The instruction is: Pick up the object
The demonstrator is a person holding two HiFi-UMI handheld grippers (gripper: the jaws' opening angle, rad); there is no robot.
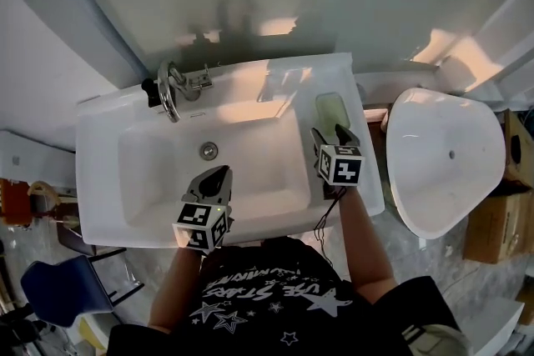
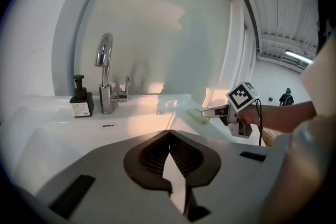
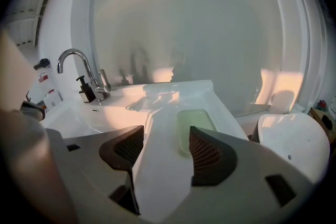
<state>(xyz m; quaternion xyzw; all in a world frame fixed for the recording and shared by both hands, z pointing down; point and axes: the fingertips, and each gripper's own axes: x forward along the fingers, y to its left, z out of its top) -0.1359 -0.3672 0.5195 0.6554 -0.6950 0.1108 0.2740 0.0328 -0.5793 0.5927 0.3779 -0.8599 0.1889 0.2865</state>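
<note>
A pale green rectangular block lies flat on the right ledge of the white sink. My right gripper hovers just short of it with its jaws open. In the right gripper view the block sits ahead between the jaws and slightly toward the right one, and the right gripper holds nothing. My left gripper hangs over the front of the basin, shut and empty; its jaws meet at the tips. The left gripper view also shows the block with the right gripper beside it.
A chrome faucet and a dark soap dispenser stand at the sink's back left. The drain is in the middle of the basin. A white oval fixture is to the right, with a cardboard box beyond it.
</note>
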